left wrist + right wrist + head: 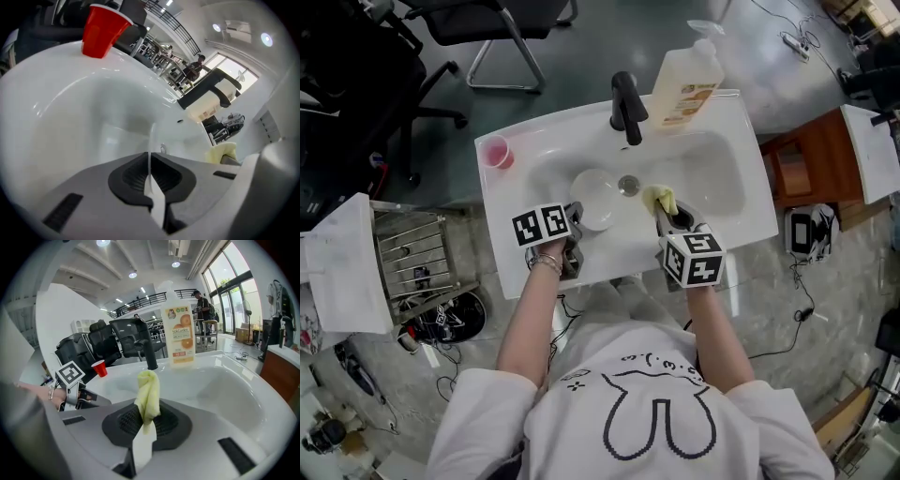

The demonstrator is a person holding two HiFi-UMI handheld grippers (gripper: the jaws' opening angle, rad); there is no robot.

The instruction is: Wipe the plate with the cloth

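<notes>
A white plate stands tilted in the basin of the white sink, just left of the drain. My left gripper is shut on the plate's near-left rim. In the left gripper view the plate shows edge-on as a thin white line running out from between the shut jaws of the left gripper. My right gripper is shut on a yellow cloth, held just right of the plate and apart from it. The cloth sticks up in a bunch from the right gripper.
A black faucet and an orange soap bottle stand at the sink's back edge. A red cup sits on the back-left corner. A metal rack stands left of the sink, wooden furniture to the right.
</notes>
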